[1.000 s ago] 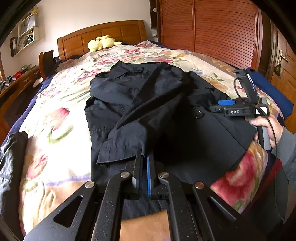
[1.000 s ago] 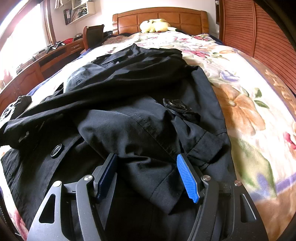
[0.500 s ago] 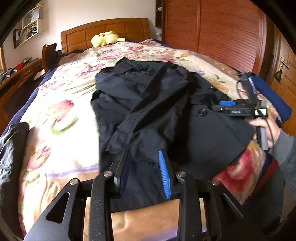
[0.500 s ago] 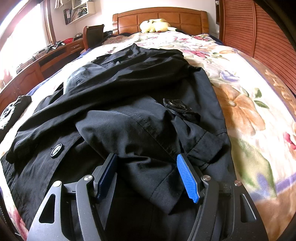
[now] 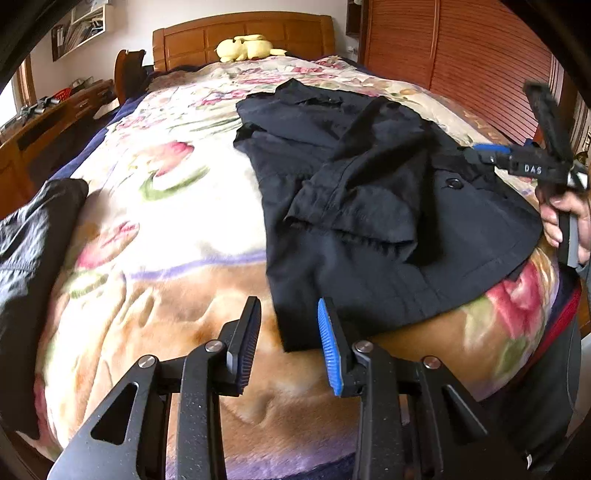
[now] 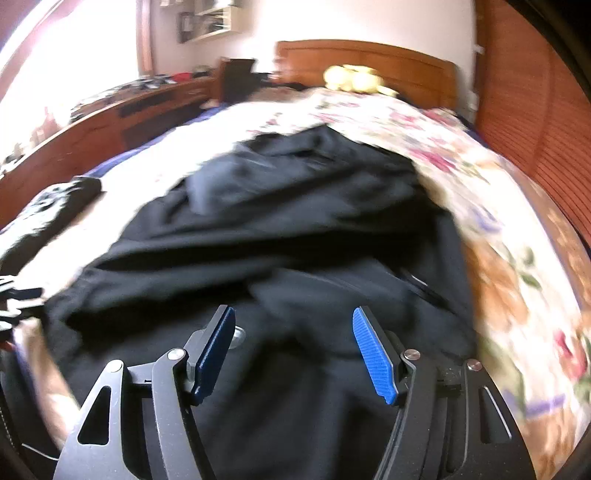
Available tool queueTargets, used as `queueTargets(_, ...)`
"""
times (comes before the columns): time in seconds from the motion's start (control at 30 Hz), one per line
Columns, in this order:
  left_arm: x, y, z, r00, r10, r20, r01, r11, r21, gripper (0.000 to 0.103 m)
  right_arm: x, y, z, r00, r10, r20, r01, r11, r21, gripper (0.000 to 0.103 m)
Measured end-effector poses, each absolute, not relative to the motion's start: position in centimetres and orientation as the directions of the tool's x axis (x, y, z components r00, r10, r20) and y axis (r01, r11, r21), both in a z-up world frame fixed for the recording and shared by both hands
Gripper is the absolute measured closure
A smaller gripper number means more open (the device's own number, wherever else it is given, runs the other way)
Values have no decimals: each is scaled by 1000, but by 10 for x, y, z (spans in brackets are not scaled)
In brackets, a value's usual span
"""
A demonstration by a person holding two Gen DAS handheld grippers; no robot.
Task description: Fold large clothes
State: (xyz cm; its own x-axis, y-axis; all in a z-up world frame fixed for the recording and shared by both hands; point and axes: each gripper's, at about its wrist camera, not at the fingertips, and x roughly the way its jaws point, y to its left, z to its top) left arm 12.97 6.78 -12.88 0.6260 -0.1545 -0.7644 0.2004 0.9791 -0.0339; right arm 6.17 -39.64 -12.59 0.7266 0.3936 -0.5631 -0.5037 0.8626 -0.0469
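Observation:
A black coat lies spread on the floral bedspread, one sleeve folded across its front. My left gripper hovers open at the coat's near hem corner. That corner shows in the gap beyond the fingertips, and the pads do not press it. In the right wrist view, which is blurred, my right gripper hangs above the coat. Its jaws are closing, with no cloth between the pads. The left wrist view shows the right gripper at the coat's right edge, held by a hand.
Another dark garment lies at the bed's left edge. A yellow plush toy sits by the wooden headboard. Louvred wardrobe doors run along the right, and a desk along the left.
My left gripper opened, let go of the cloth, and drew back to the hem corner. The right gripper lifted off the coat and tilted.

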Motion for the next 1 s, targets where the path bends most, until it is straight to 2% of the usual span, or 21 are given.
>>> queueTargets(0.2, 126, 70, -132, 622, -169, -764, 198, 979, -55, 70, 52, -316, -128, 606, 527, -596, -661, 751, -8, 52)
queueTargets(0.27, 125, 71, -133, 622, -173, -764, 201, 978, -58, 70, 53, -296, -140, 562, 532, -633, -690, 724, -4, 63)
queueTargets(0.3, 124, 71, -133, 622, -175, -763, 201, 978, -61, 70, 54, -291, -146, 548, 526, -650, -695, 719, -5, 64)
queueTargets(0.43, 122, 71, -134, 622, -183, -761, 205, 976, -67, 70, 55, -276, -181, 509, 484, -712, -705, 708, -22, 65)
queueTargets(0.57, 124, 71, -136, 619, -185, -763, 205, 976, -70, 70, 52, -288, -178, 515, 511, -688, -698, 716, 10, 65)
queueTargets(0.77, 125, 69, -139, 618, -179, -765, 201, 977, -66, 70, 22, -338, -160, 591, 497, -635, -654, 756, -18, 65)
queueTargets(1.0, 126, 66, -142, 623, -166, -765, 196, 979, -53, 70, -13, -451, -155, 724, 322, -609, -476, 873, -105, 65)
